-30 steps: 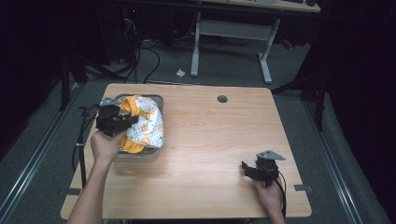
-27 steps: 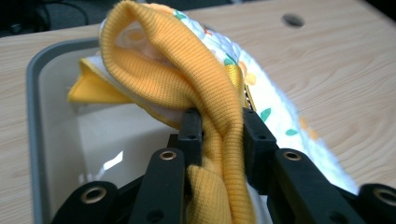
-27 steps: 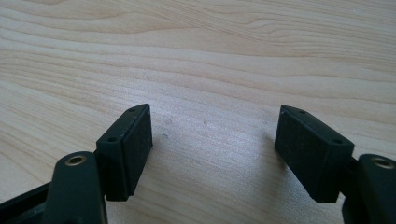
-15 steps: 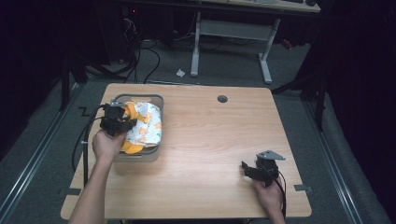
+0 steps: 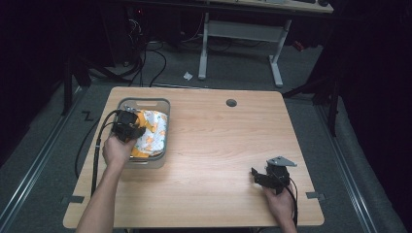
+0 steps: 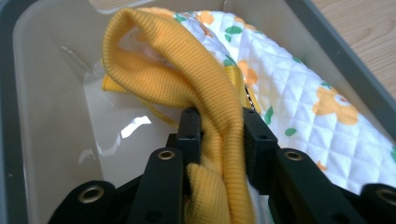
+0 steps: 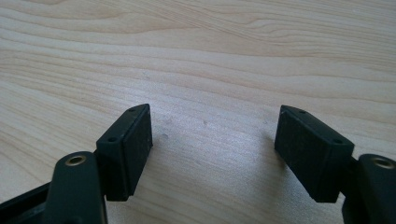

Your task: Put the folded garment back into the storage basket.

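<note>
A quilted white garment (image 5: 153, 131) printed with orange flowers and trimmed in yellow ribbed knit lies in a grey plastic bin (image 5: 145, 102) at the table's left. My left gripper (image 5: 130, 127) reaches down into the bin and is shut on the yellow ribbed trim (image 6: 219, 135), which is pinched between the two black pads. The quilted cloth (image 6: 299, 93) bunches to the right of the jaws inside the bin (image 6: 51, 116). My right gripper (image 5: 260, 175) rests near the table's front right, open, with bare wood between its fingertips (image 7: 212, 140).
The wooden table (image 5: 223, 145) has a round cable hole (image 5: 231, 103) near its far edge. A black cable (image 5: 97, 150) trails from the left gripper over the table's left side. Beyond the table stand a desk frame and floor cables.
My left gripper has sunk lower into the bin with the garment, which now lies flatter inside it. The right gripper has stayed put.
</note>
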